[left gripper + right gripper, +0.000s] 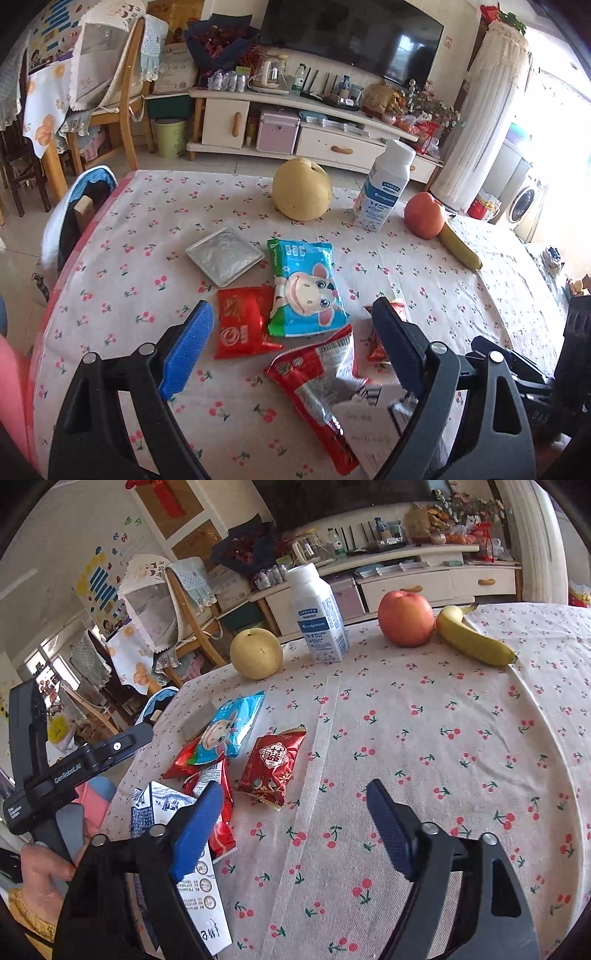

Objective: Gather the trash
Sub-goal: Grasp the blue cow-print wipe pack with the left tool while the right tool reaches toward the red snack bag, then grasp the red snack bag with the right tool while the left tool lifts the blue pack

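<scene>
Left gripper (291, 347): jaws wide, nothing gripped, wrappers (306, 284) centre frame | Right gripper (295, 827): jaws apart, empty, red packet (271, 771) just above.

Both wrist views near, angled down; share wrappers (308, 288), tablecloth (443, 738).

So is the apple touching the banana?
Touching. In the right wrist view the apple rests against the banana's stem end with no cloth visible between them.
</scene>
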